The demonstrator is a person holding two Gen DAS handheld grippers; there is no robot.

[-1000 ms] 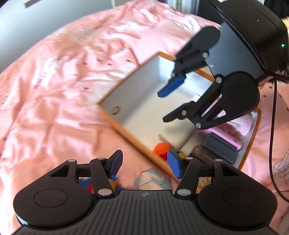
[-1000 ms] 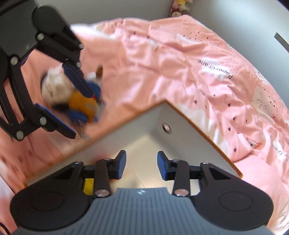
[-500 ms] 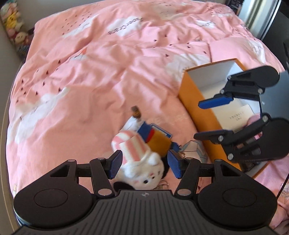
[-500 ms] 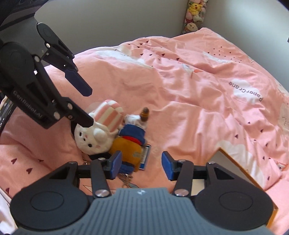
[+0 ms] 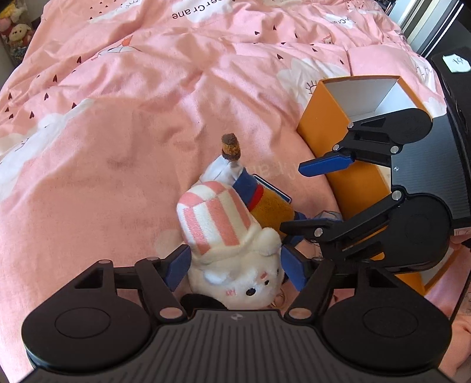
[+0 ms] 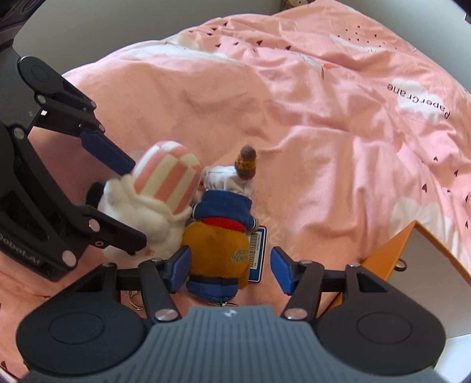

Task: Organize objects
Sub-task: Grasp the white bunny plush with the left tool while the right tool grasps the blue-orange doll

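Note:
A white plush with a pink-striped hat lies on the pink duvet. My left gripper straddles its head; the jaws are opening and the pads do not press it. Against it lies an orange plush in a blue collar, between the opening jaws of my right gripper, whose right pad stands clear of it. A small doll in a knit hat lies just beyond. The orange box stands open on the right. Each view also shows the other gripper: the right gripper, the left gripper.
A barcode card lies under the orange plush, and metal key rings lie by the white one. A black device stands behind the box. Soft toys sit at the bed's far corner. The box's edge is close on my right.
Both views have swung from the box's inside to the plush toys. Both grippers have come down over the toys and their jaws have widened.

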